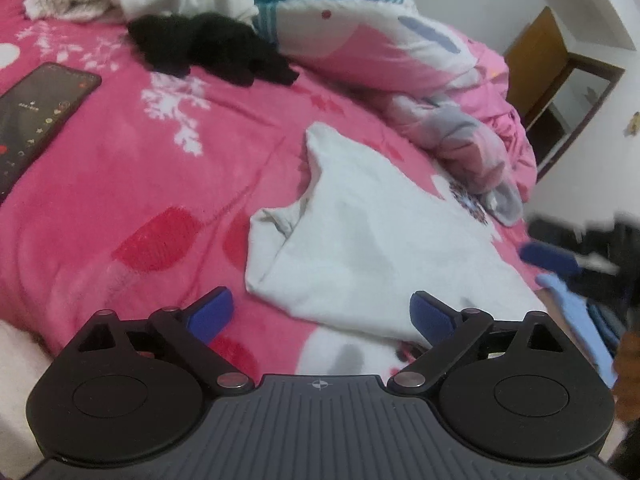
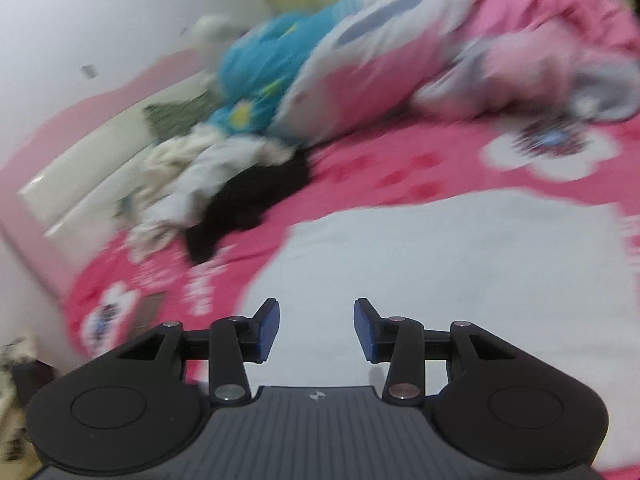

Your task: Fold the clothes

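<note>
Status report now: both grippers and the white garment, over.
Left gripper open, empty. Right gripper open, empty. White garment partly folded on pink bedspread. Nothing blocking.

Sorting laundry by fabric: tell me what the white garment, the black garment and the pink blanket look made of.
White garment: thin matte knit, probably cotton; soft creases.
Black garment: fuzzy, likely fleece or plush; its edges look woolly.
Pink blanket: short-pile plush, apparently fleece; slightly sheeny nap, printed pattern.
</note>
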`<state>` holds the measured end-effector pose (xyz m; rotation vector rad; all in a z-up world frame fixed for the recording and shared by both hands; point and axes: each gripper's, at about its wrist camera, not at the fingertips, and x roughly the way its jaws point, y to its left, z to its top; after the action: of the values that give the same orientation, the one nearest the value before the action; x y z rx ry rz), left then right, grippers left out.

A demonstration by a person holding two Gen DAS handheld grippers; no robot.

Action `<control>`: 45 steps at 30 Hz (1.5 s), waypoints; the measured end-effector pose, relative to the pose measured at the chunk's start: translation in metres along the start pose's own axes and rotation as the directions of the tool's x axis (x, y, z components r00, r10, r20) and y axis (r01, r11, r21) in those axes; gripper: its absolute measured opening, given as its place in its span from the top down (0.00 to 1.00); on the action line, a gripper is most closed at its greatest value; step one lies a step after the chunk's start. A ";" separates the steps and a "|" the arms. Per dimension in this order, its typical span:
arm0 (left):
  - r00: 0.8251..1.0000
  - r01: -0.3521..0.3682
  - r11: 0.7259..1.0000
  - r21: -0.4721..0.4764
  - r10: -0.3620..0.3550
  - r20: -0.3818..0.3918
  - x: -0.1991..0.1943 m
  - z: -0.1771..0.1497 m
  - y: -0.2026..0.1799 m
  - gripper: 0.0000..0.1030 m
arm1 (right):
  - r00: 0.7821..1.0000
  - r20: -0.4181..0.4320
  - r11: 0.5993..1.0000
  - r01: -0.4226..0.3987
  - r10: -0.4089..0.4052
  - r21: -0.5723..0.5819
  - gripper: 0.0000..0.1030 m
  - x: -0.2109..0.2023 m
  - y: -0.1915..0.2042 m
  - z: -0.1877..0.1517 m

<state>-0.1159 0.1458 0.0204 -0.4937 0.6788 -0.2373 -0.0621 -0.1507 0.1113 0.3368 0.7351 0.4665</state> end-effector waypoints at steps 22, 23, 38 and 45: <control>0.986 0.070 0.985 0.160 -0.093 0.138 0.013 -0.017 -0.003 0.96 | 0.836 -0.428 0.930 0.241 -0.344 -0.278 0.33 0.238 0.085 0.051; 0.984 0.085 0.981 0.172 -0.110 0.141 0.013 -0.017 -0.006 0.97 | 0.829 -0.427 0.921 0.245 -0.360 -0.302 0.36 0.241 0.085 0.049; 0.948 0.246 0.945 0.215 -0.281 0.150 -0.002 0.008 -0.065 0.97 | 0.939 -0.262 0.962 0.169 -0.224 -0.214 0.96 0.161 0.040 0.087; 0.915 0.352 0.887 0.299 -0.394 0.092 0.012 0.011 -0.139 0.97 | 0.981 -0.121 0.984 0.140 -0.154 -0.113 0.98 0.081 -0.020 0.115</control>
<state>-0.1068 0.0256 0.0916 -0.3648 0.3877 -0.6457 0.0775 -0.1408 0.1375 0.1538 0.8518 0.3870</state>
